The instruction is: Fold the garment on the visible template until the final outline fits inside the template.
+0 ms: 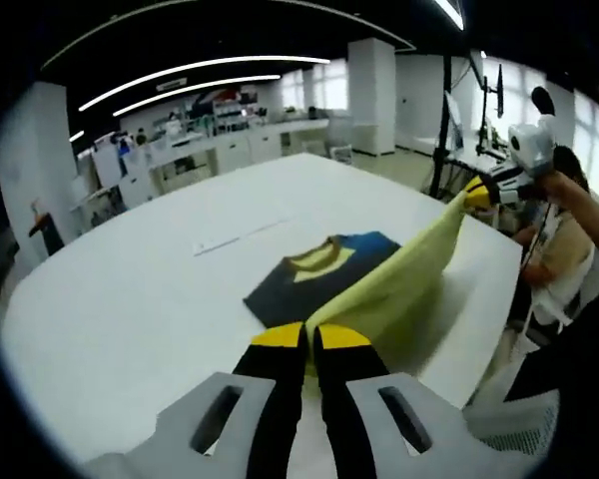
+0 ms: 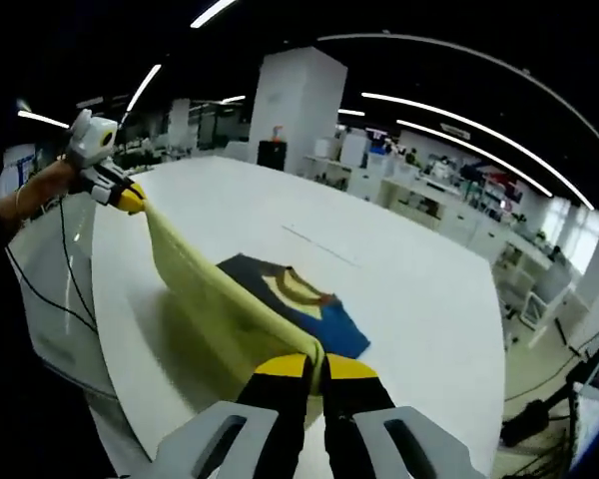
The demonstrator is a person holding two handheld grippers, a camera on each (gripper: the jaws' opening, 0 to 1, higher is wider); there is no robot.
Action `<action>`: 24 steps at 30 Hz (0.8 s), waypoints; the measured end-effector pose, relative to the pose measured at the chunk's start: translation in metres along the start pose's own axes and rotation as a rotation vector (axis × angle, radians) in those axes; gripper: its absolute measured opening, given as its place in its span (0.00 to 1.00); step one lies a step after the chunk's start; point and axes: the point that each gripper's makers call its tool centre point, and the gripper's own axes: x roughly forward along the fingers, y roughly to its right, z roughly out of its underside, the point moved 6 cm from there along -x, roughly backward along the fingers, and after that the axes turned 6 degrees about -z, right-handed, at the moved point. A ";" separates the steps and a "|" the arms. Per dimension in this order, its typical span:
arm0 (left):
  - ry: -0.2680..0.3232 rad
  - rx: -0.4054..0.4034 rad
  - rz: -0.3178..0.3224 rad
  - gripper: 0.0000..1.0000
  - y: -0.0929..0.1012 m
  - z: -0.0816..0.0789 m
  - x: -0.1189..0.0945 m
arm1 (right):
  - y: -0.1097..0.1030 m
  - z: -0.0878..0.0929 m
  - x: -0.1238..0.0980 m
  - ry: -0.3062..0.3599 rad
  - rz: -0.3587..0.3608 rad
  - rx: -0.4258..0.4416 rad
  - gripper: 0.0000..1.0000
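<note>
Yellow-lined dark-and-blue cloth garment (image 1: 324, 269) on white table (image 1: 130, 299), near hem lifted taut between left gripper (image 1: 310, 339) and right gripper (image 2: 313, 365), both clamped on it, collar lying straight ahead.

The left gripper (image 1: 310, 337) has its yellow-tipped jaws pressed together on the yellow fabric (image 1: 399, 284) pinched between them. The right gripper (image 2: 313, 365) has its jaws clamped likewise on the fabric's other end. Each appears in the other's view, raised at the far corner, a forearm (image 1: 591, 210) behind it.
</note>
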 end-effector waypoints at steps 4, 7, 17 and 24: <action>0.021 0.007 -0.022 0.01 -0.010 -0.011 0.011 | 0.013 -0.013 0.010 0.010 0.021 -0.053 0.00; 0.032 0.036 -0.035 0.01 -0.016 -0.017 0.021 | 0.021 -0.019 0.019 0.008 0.029 -0.077 0.00; 0.040 0.118 -0.067 0.01 -0.035 -0.029 0.059 | 0.048 -0.027 0.053 -0.004 0.053 -0.114 0.00; 0.055 0.235 -0.080 0.01 -0.042 -0.041 0.089 | 0.069 -0.018 0.083 -0.061 0.102 -0.119 0.00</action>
